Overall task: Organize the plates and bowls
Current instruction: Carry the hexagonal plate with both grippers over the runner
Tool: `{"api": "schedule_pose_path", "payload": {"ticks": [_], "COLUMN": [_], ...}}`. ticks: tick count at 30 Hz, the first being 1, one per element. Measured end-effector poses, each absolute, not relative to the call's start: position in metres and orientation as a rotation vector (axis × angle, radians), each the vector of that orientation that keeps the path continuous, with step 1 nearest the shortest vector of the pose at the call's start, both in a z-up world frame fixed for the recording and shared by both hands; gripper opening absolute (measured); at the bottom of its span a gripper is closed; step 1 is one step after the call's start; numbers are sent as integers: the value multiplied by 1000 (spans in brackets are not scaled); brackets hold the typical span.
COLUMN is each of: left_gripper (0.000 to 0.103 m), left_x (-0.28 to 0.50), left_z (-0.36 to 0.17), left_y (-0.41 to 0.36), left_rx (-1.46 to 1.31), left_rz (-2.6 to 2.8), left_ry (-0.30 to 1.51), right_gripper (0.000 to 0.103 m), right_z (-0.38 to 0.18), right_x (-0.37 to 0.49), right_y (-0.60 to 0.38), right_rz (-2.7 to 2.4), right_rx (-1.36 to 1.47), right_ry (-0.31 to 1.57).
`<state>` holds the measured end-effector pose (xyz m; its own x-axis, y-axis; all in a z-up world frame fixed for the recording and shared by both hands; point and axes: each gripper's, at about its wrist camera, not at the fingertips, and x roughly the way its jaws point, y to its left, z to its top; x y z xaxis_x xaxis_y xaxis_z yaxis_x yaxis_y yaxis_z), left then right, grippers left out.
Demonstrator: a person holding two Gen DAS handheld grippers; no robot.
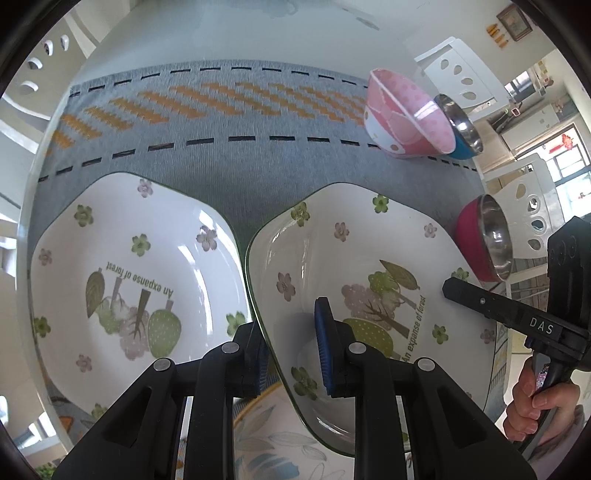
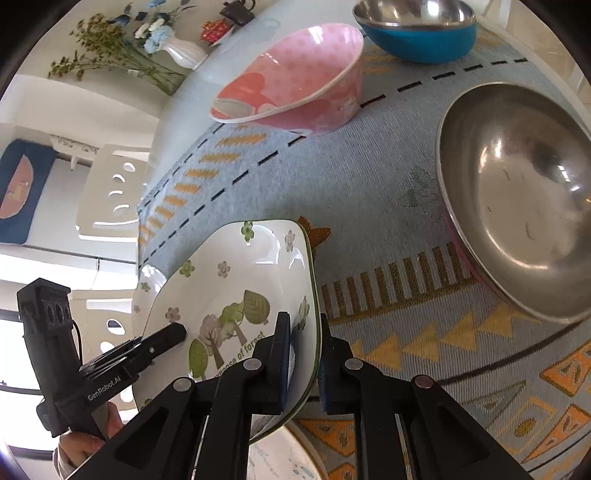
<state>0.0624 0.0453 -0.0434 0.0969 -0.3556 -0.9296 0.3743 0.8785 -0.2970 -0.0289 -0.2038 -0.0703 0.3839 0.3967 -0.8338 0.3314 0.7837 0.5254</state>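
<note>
Grey woven cloth [image 1: 229,162] spreads under everything; a white floral plate [image 1: 140,266] lies flat at nine o'clock of its lifted, tilted twin [image 1: 369,258]. The left gripper [image 1: 291,350] clamps the twin's near-left rim, the right gripper [image 2: 303,354] its opposite edge. Red-sided steel bowl [image 2: 517,206], pink bowl [image 2: 295,81] and blue bowl [image 2: 417,33] crowd two o'clock; leftward looks open.

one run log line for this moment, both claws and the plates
left claw: shut on held plate near rim | right claw: shut on same plate, opposite rim | held plate: tilted | second plate: beside it | bowls: untouched
</note>
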Motion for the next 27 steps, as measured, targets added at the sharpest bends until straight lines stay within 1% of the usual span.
{"api": "schedule_pose_path", "payload": {"ticks": [12,27], "left_gripper": [19,19], "left_x": [14,-32], "left_z": [-28,-28], "left_y": [70,102], "left_rx": [12,-19], "left_rz": [-503,-458], "left_ry": [1347,1352], "right_gripper": [13,13], "right_z": [-58,-59], "right_x": [-71,-107], "right_y": [-181,-147], "right_rz": [93,156], "right_rx": [686,663], "right_ry": [1184,1207]}}
